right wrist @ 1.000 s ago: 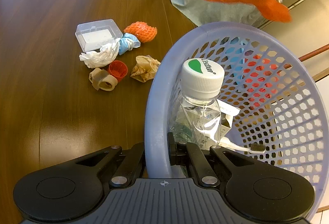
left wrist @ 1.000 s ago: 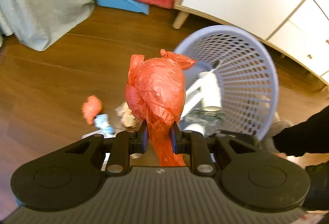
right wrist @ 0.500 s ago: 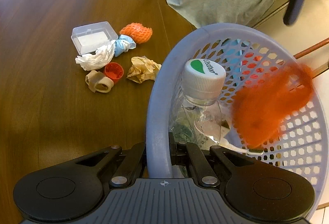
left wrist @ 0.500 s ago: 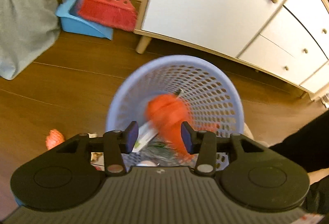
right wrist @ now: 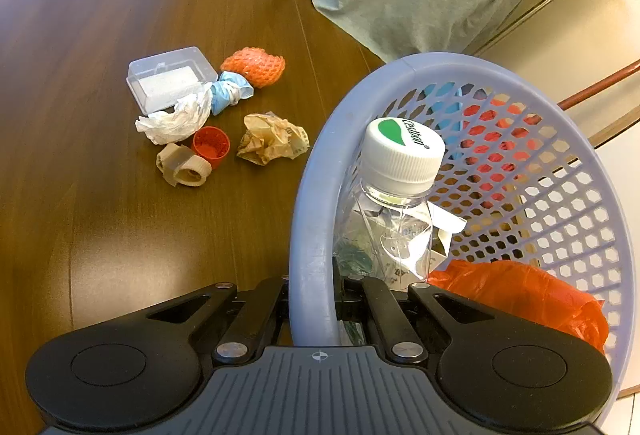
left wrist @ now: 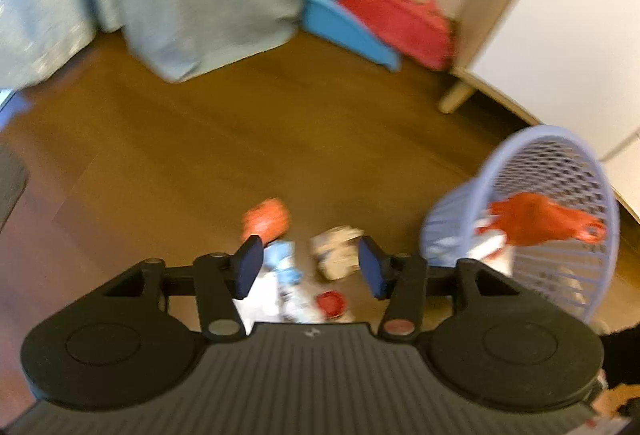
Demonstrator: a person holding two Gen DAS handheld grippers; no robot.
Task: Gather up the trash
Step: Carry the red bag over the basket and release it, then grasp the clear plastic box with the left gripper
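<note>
My right gripper (right wrist: pixel 314 299) is clamped on the near rim of the basket (right wrist: pixel 316 195) and tips it toward the trash. My left gripper (left wrist: pixel 310 267) is part open with nothing between its pads. Its jaws have just been opening.

Some trash is already in. The orange bag (right wrist: pixel 520 295) lies in the basket by the near rim, next to a bottle (right wrist: pixel 396 203) with a white cap and some paper under it.

More is left on the floor (right wrist: pixel 100 215), all in 1 little heap beside the basket. I count 6 things: a clear box (right wrist: pixel 170 75), an orange net ball (right wrist: pixel 254 67), a blue wad (right wrist: pixel 230 93), a white wrapper (right wrist: pixel 176 121), a red cap (right wrist: pixel 211 143) with a tan ring (right wrist: pixel 184 167) touching it, and a brown paper ball (right wrist: pixel 272 139). I think I am less than half done. My left gripper hangs over that heap, blurry, so I guess I take one of those next.
</note>
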